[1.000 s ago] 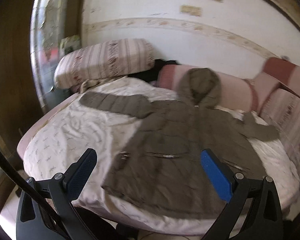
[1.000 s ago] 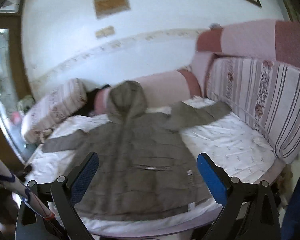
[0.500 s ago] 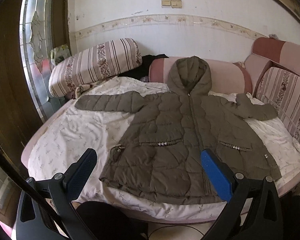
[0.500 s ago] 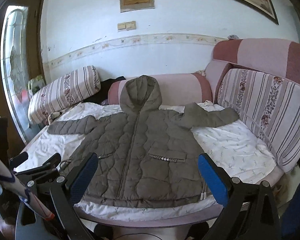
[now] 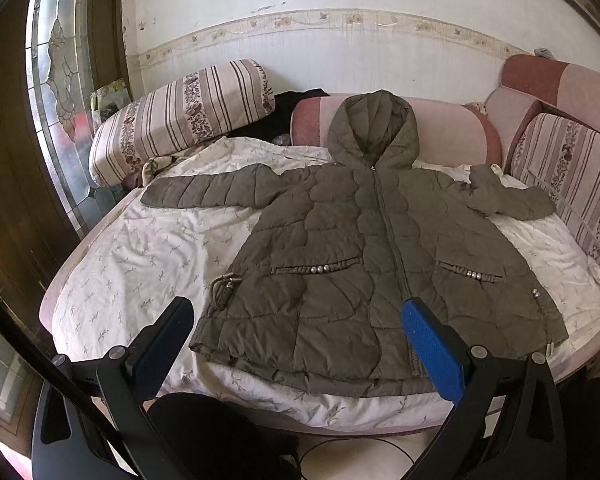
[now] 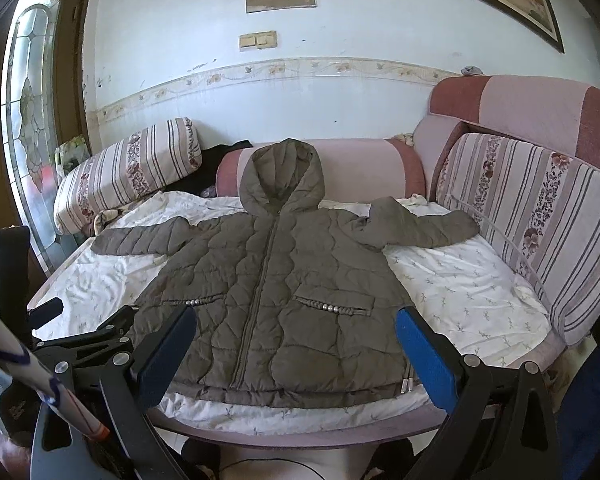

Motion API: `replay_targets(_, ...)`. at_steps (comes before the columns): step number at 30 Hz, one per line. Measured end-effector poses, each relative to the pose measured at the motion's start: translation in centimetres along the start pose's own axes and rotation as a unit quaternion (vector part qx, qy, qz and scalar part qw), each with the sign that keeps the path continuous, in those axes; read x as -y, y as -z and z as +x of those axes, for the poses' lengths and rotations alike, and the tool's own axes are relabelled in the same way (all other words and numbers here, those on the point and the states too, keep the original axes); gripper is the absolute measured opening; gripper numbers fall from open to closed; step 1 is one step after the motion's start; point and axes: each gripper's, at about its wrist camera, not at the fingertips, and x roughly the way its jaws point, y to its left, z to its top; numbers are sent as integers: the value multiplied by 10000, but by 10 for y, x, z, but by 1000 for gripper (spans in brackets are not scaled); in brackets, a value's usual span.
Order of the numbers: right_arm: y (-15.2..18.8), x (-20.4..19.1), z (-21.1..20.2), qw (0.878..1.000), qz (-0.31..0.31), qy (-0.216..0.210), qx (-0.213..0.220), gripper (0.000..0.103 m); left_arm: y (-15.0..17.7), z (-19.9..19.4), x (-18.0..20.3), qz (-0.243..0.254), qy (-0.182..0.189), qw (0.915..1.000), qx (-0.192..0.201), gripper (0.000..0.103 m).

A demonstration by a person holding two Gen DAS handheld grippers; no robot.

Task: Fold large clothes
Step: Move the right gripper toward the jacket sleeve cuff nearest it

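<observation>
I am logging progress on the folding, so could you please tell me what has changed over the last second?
Only the cameras swung and settled: a second ago both views were tilted and blurred, and now they face the bed squarely. Nothing was taken hold of or let go. The jacket lies spread flat on the bed sheet as before, sleeves out, hood against the bolster. The left gripper and right gripper stay open and empty.

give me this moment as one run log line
phase: pre-grasp | jacket: spread flat on bed sheet, zipped, hood toward wall, sleeves out | left tool: open, empty | right tool: open, empty | fold: not started
</observation>
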Motion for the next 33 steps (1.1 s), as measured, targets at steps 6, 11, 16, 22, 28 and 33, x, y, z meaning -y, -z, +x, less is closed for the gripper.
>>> replay_targets(6,3,-3,4,10000,-21,8,-69,102,0,4,-1,-6,-1,10000,-61,103)
replay_targets(11,4,-4,6,9999,-24,13,-102,102,2,6,0,7,3,10000,-80,103)
replay_targets(16,5,-6,11,9998,-56,7,-174,102,4,8,0,7,7,9999,-104,103)
replay_targets(22,8,-9,17,9996,-90,14,-260,102,5,12,-2,25,21,9999,-161,103)
replay_targets(28,10,-11,26,9991,-118,119,-401,102,5,18,-2,24,30,9997,-228,103)
replay_targets(33,10,-9,35,9985,-83,157,-519,102,5,25,-1,42,36,9995,-311,103)
